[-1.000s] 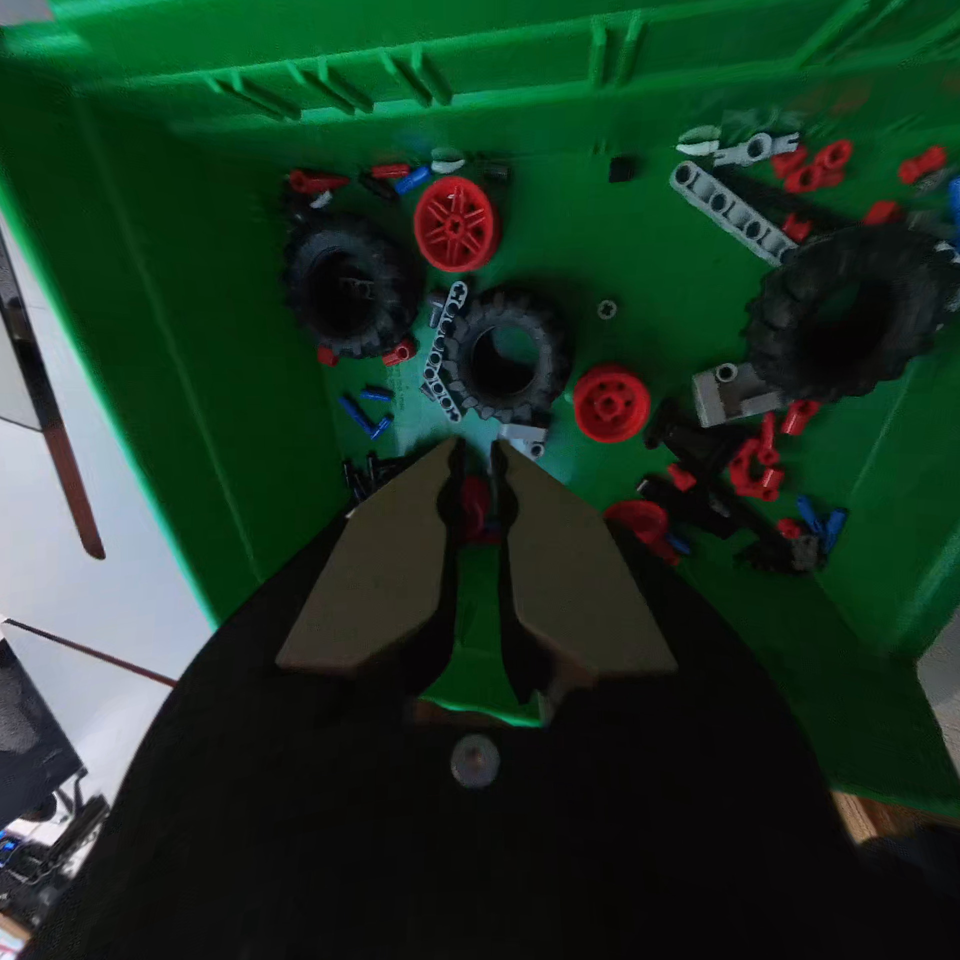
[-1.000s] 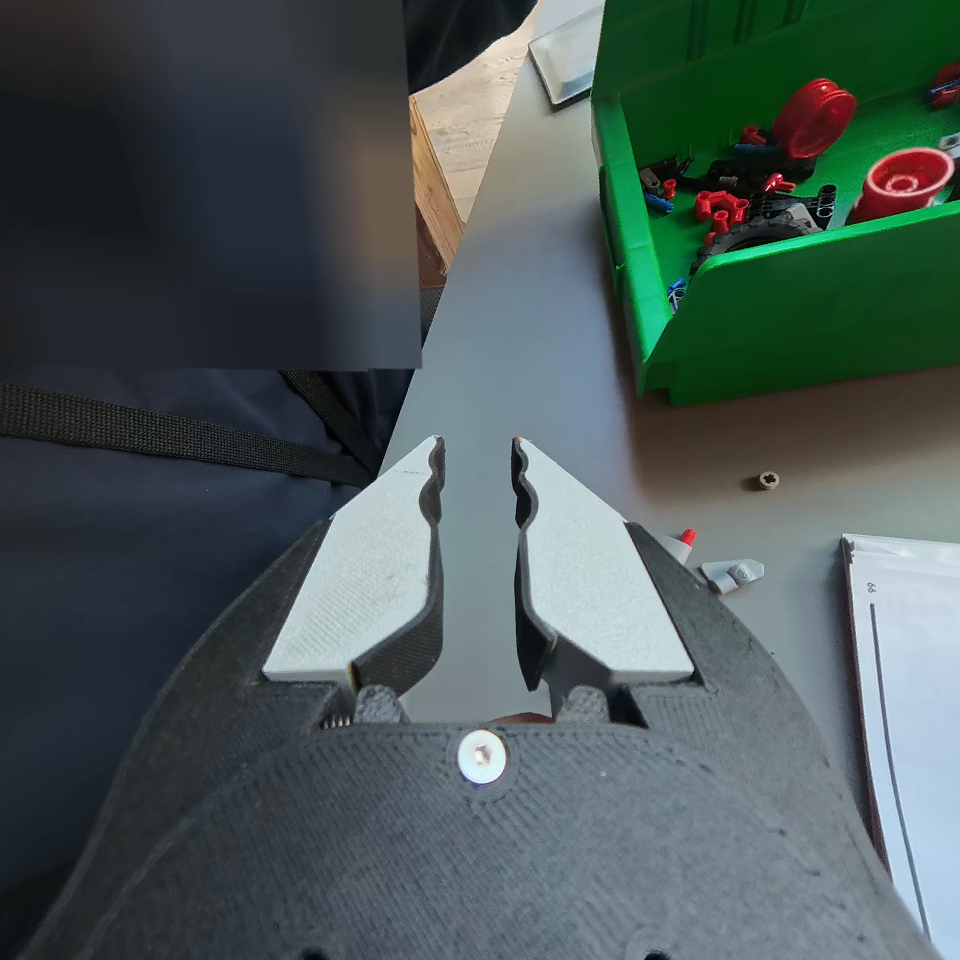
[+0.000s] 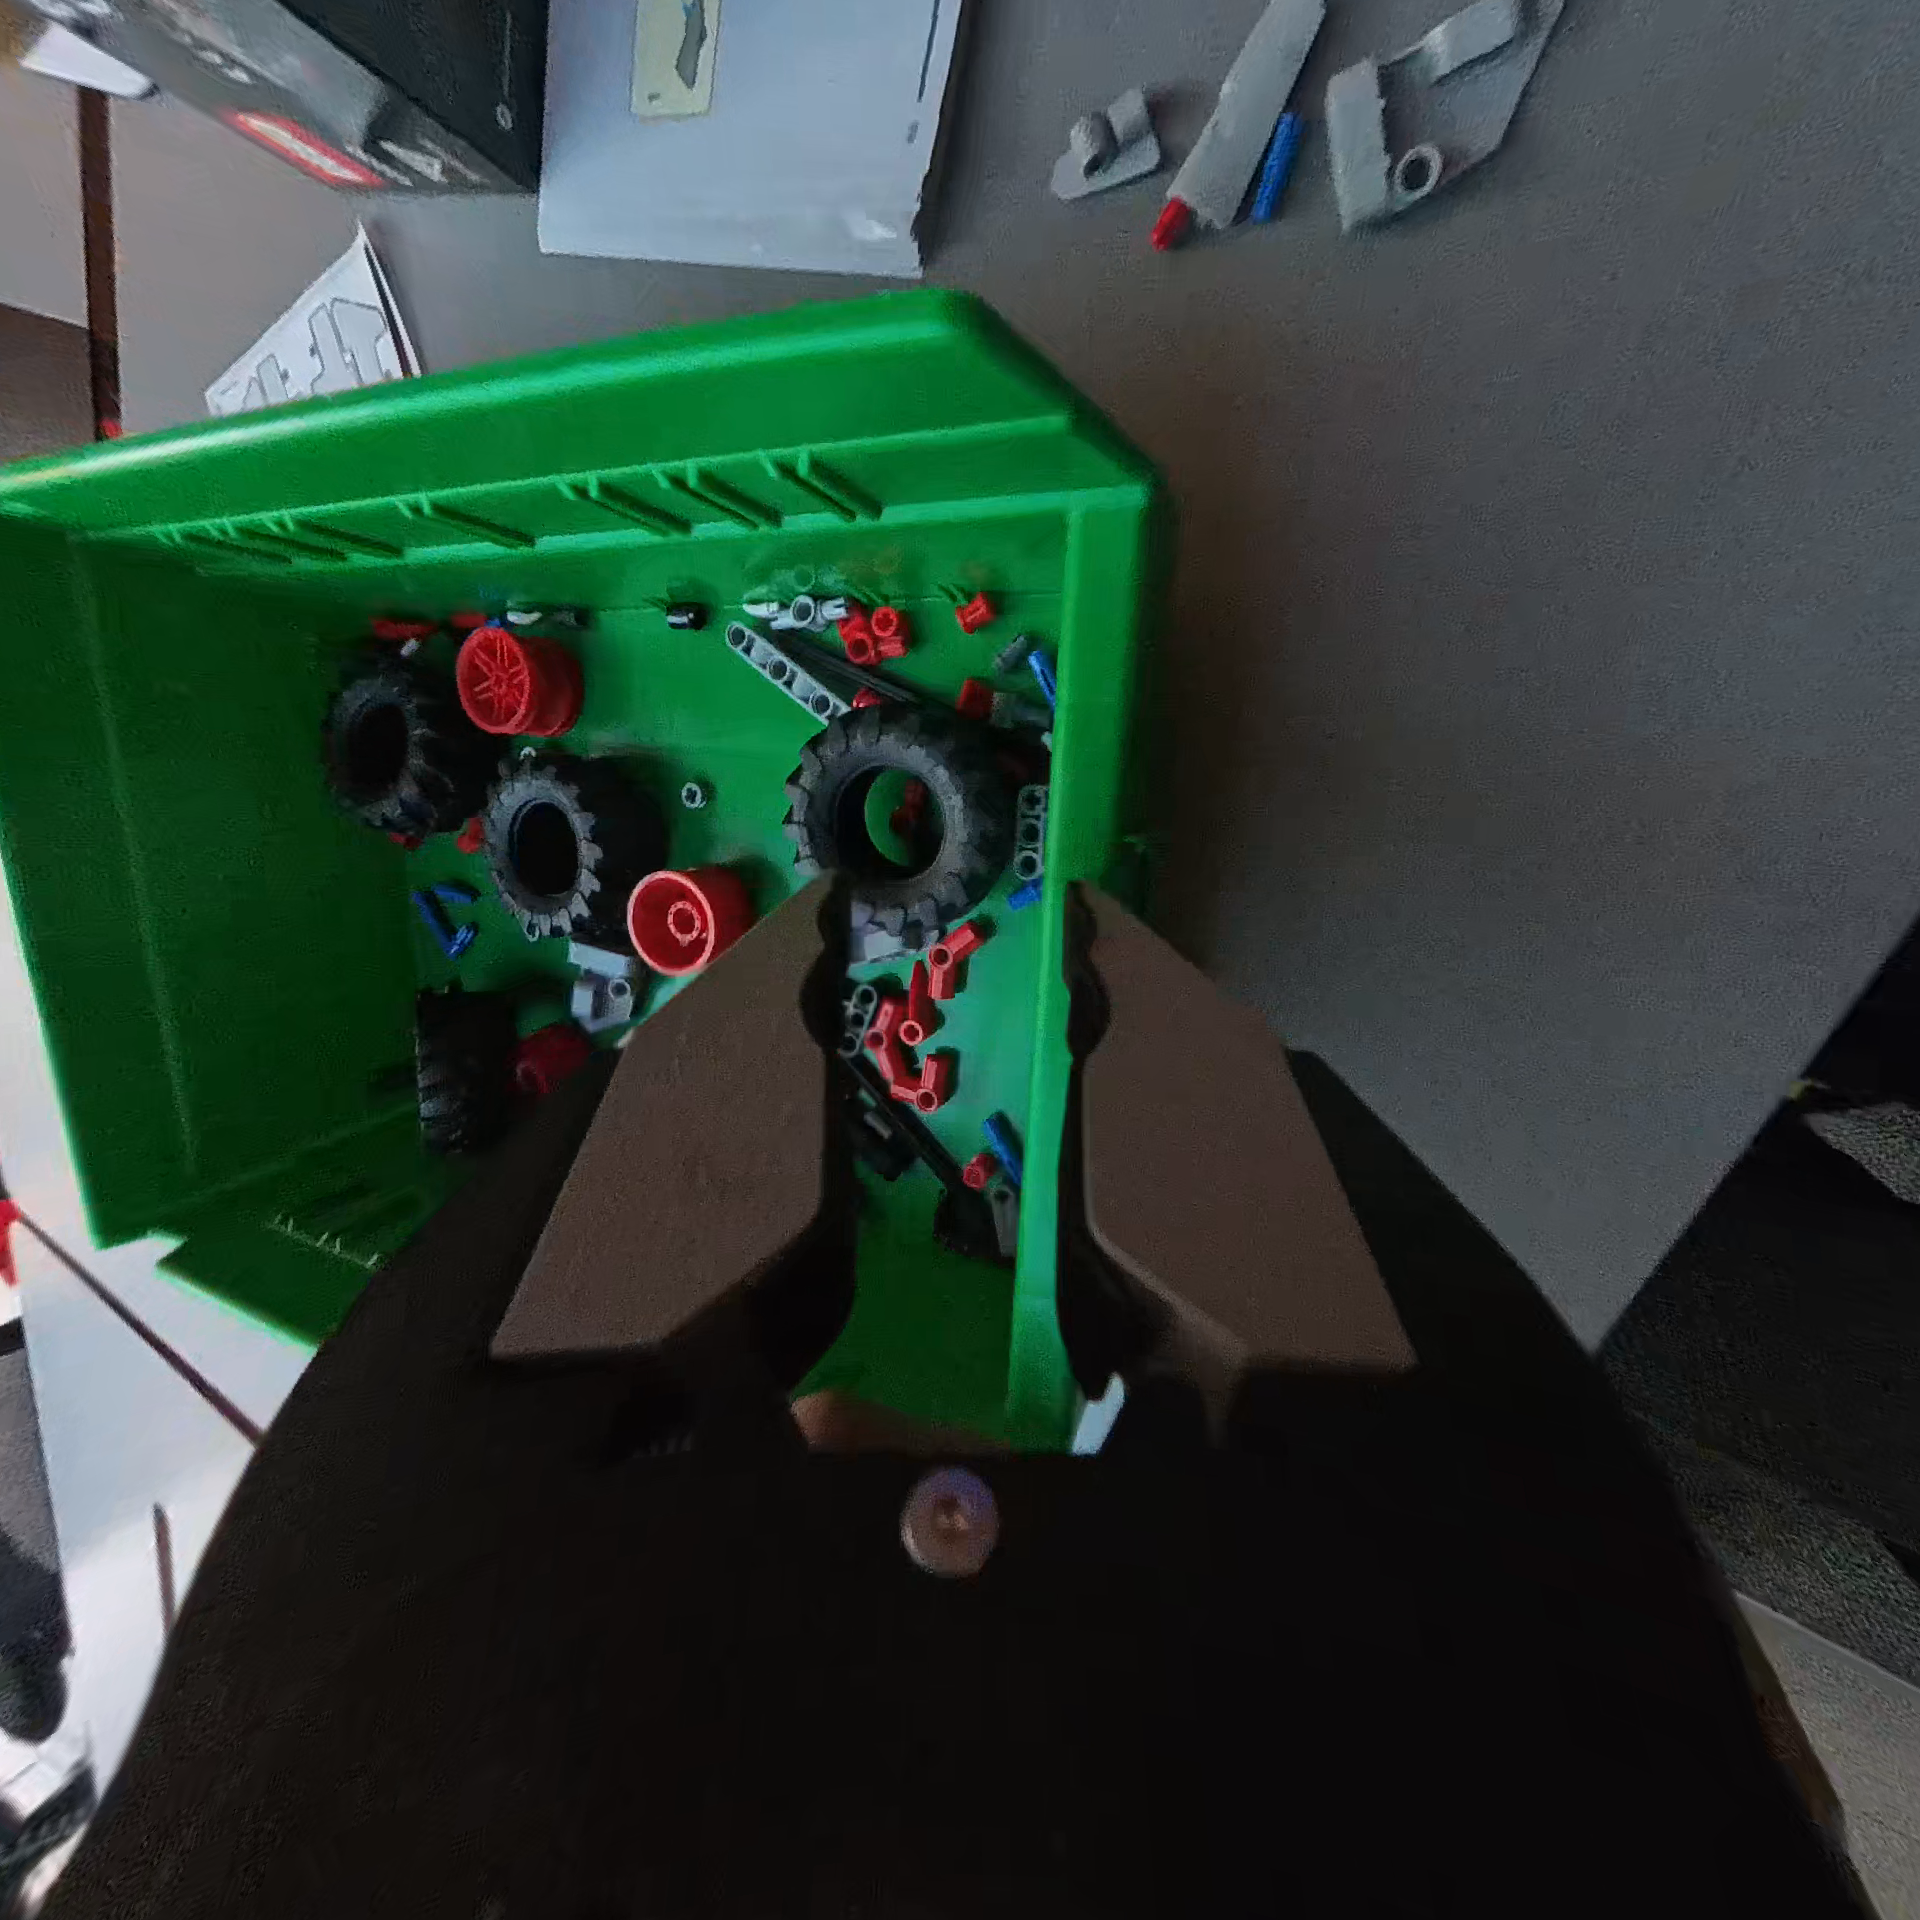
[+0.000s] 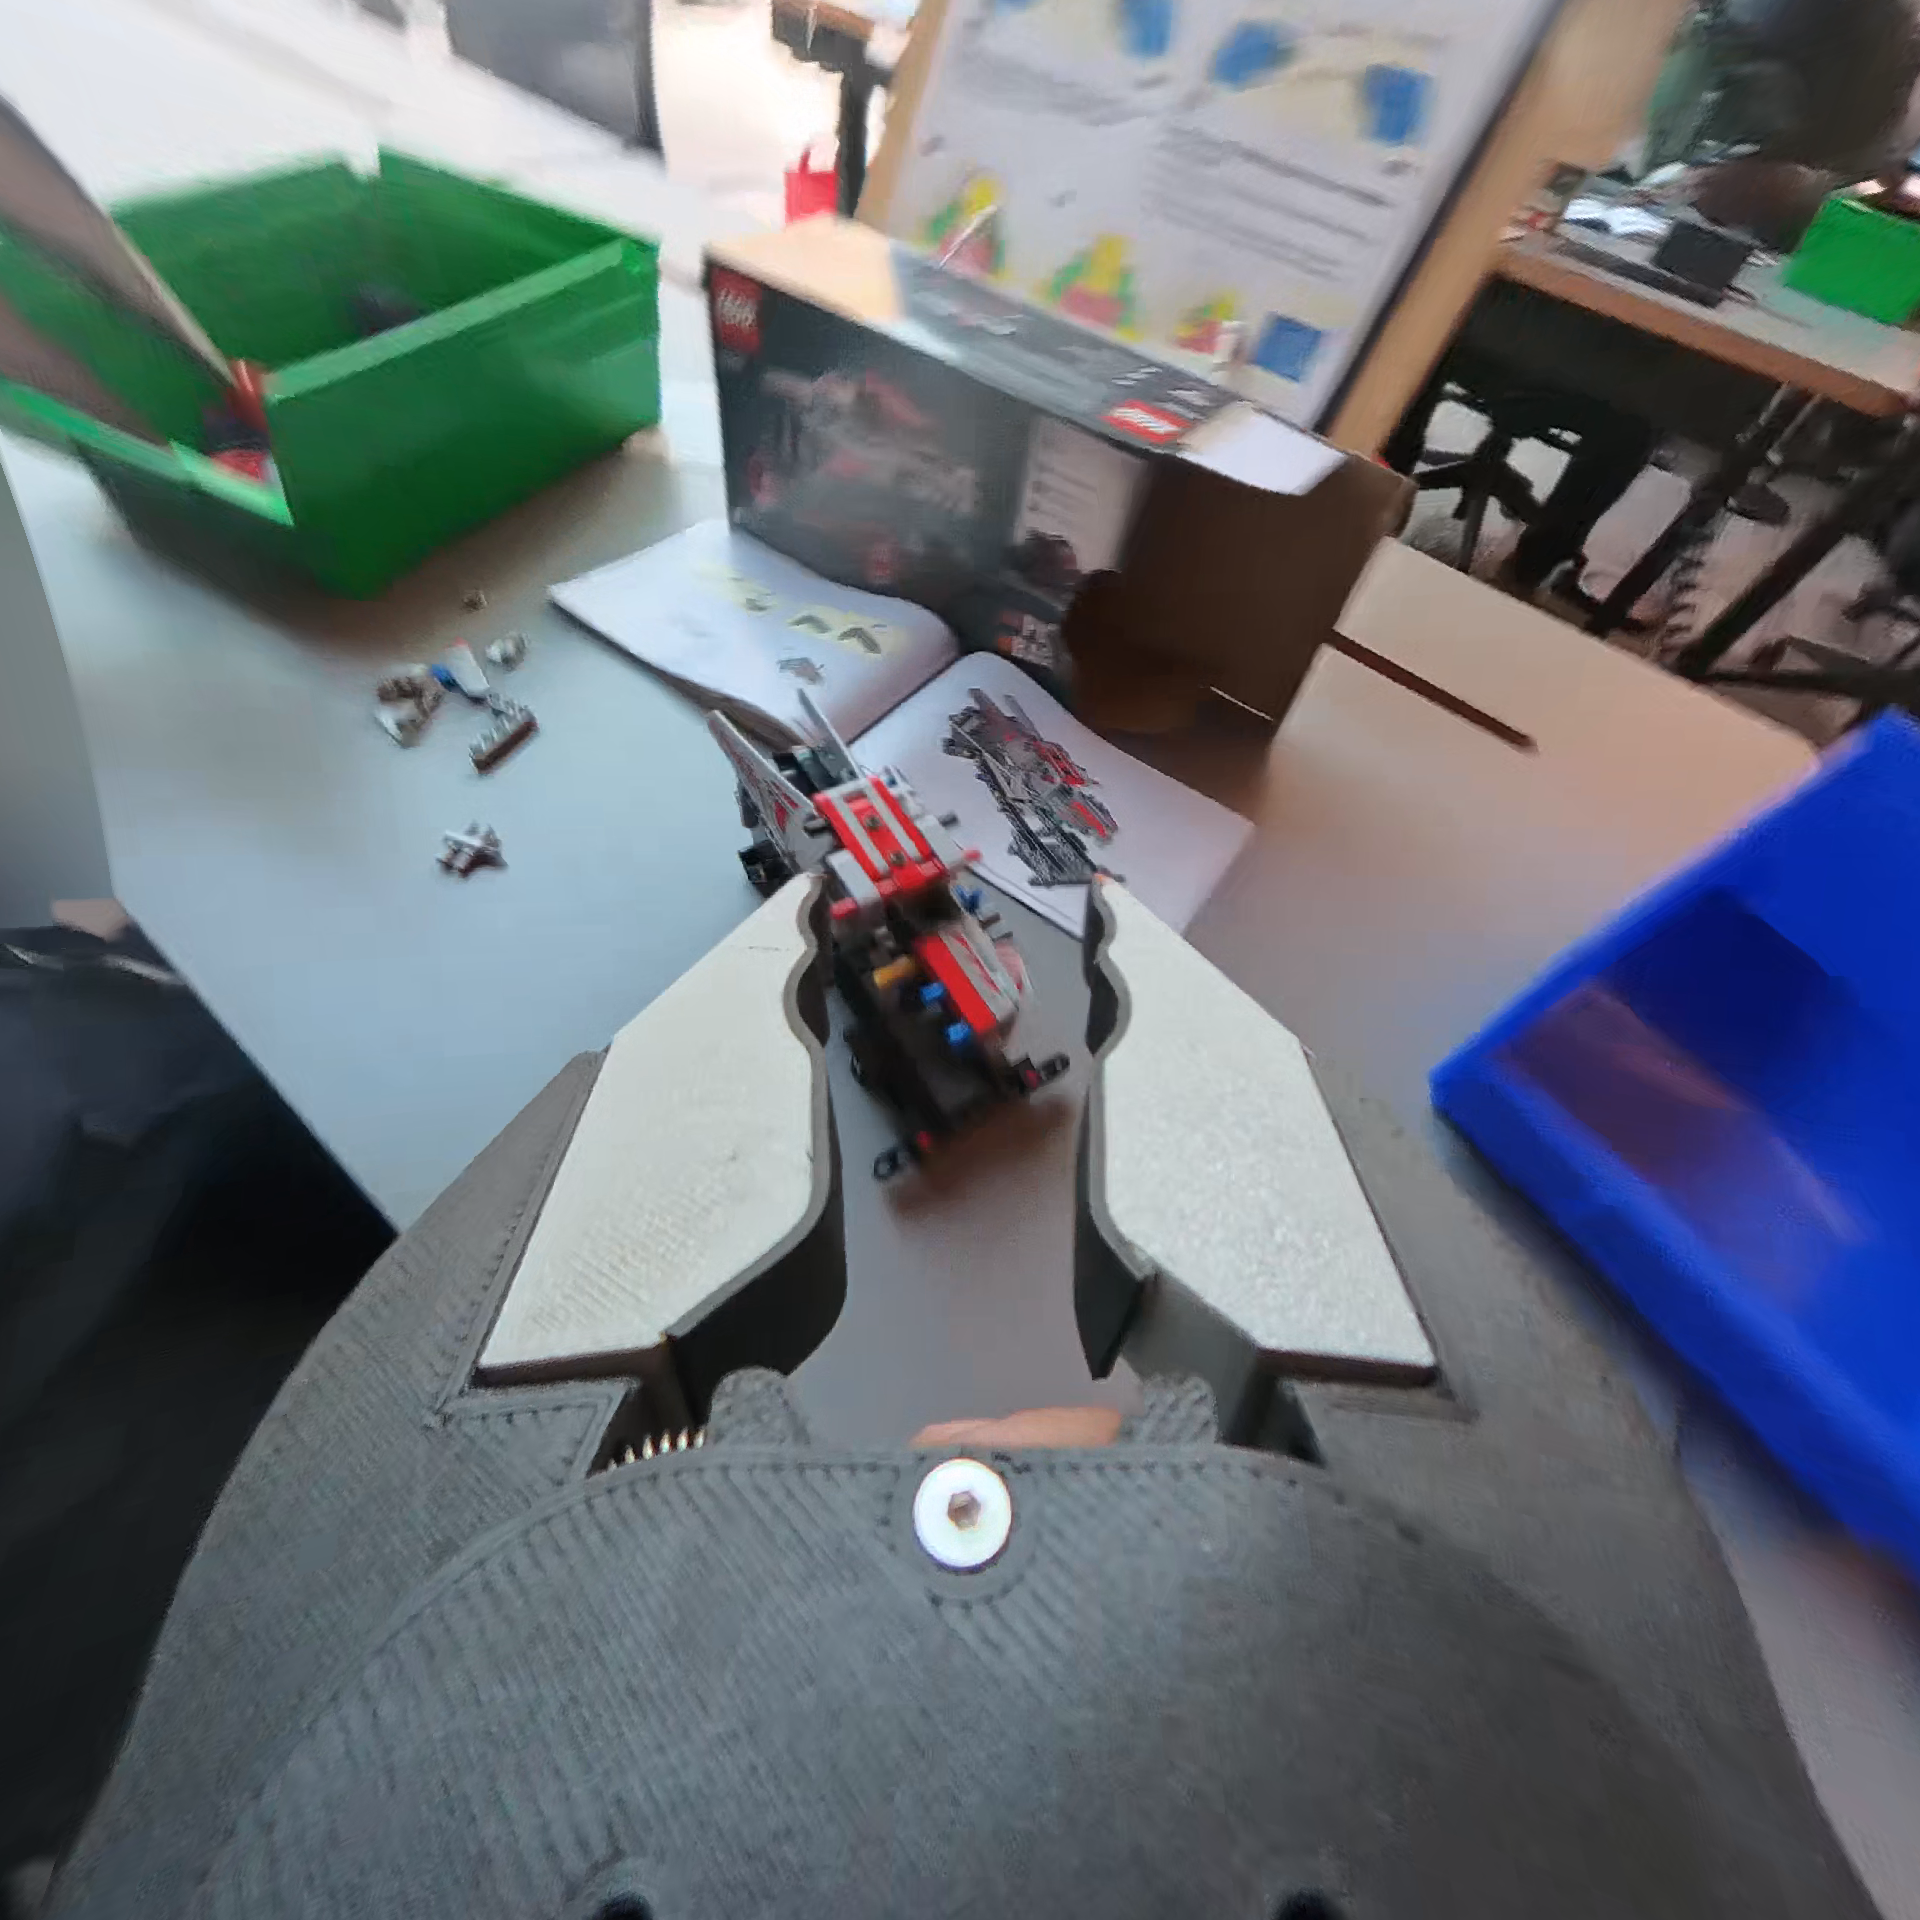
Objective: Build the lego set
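A green bin (image 3: 582,488) holds black tyres (image 3: 971,774), red wheels (image 3: 686,920) and several small red, blue and grey pieces. My left gripper (image 3: 951,894) hangs open and empty above the bin's right side, its right finger over the bin wall. A partly built red, grey and black lego model (image 4: 904,935) lies on the grey table (image 4: 312,935). My right gripper (image 4: 953,883) is open, with the model's near end between its fingers. I cannot tell if they touch it.
Loose grey pieces (image 4: 457,696) lie between the bin (image 4: 468,457) and the model; they also show in the left wrist view (image 3: 1247,135). An open instruction booklet (image 4: 748,623) and the set's box (image 4: 935,457) lie behind the model. A blue bin (image 4: 1714,1091) stands at the right.
My left gripper has risen out of the bin, shifted right and opened wide; the red piece between its fingers is gone. My right gripper has swung from the table edge to the model and opened wider.
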Motion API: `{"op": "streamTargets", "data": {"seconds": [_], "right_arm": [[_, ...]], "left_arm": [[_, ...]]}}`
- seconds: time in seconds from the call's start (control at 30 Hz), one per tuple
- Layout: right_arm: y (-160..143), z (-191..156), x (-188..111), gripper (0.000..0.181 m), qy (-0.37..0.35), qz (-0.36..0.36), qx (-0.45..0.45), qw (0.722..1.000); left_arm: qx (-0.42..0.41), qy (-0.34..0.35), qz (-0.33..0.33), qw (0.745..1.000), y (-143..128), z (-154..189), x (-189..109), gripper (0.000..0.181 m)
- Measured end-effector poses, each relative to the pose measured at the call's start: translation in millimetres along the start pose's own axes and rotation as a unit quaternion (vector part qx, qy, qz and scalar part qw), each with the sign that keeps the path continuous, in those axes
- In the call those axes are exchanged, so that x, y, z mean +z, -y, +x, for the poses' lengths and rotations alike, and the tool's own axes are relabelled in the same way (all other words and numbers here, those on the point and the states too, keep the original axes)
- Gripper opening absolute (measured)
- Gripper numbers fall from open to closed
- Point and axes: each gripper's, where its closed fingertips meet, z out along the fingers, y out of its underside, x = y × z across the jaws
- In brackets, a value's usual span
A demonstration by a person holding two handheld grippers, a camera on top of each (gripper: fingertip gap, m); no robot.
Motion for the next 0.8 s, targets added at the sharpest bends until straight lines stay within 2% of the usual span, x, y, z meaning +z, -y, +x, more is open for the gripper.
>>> {"op": "streamTargets", "data": {"seconds": [0.1, 0.17, 0.33, 0.43, 0.5, 0.6, 0.67, 0.7, 0.73, 0.8], "right_arm": [[-12, 5, -20, 0.056, 0.024, 0.028, 0.046, 0.998], [-21, 4, -20, 0.057, 0.039, 0.041, 0.059, 0.997], [-45, -21, 19, 0.059, 0.110, 0.032, 0.086, 0.990], [-32, -40, 36, 0.053, 0.136, 0.056, 0.068, 0.987], [-15, -62, 42, 0.052, 0.182, 0.079, 0.062, 0.978], [-11, -87, 62, 0.054, 0.211, 0.047, 0.033, 0.976], [-2, -112, 73, 0.053, 0.259, 0.050, 0.020, 0.964], [4, -126, 77, 0.052, 0.291, 0.056, 0.026, 0.955], [8, -139, 82, 0.052, 0.320, 0.055, 0.034, 0.945], [15, -159, 97, 0.052, 0.348, 0.051, 0.038, 0.935]], "left_arm": [[-0.002, -0.010, -0.023, 1.000, -10, 3, 7, 0.011], [-0.006, -0.031, -0.032, 0.999, -15, 10, 10, 0.000], [-0.015, -0.018, -0.125, 0.992, -55, 0, 11, 0.000], [-0.045, 0.007, -0.148, 0.988, -72, -13, 5, 0.000], [-0.073, 0.027, -0.099, 0.992, -60, -20, -4, 0.000], [-0.100, 0.033, 0.020, 0.994, -18, -20, -20, 0.020], [-0.102, 0.042, 0.084, 0.990, 10, -17, -21, 0.035], [-0.106, 0.055, 0.100, 0.988, 20, -18, -18, 0.050], [-0.112, 0.065, 0.105, 0.986, 28, -17, -12, 0.053], [-0.101, 0.051, 0.075, 0.991, 28, -3, 7, 0.052]]}}
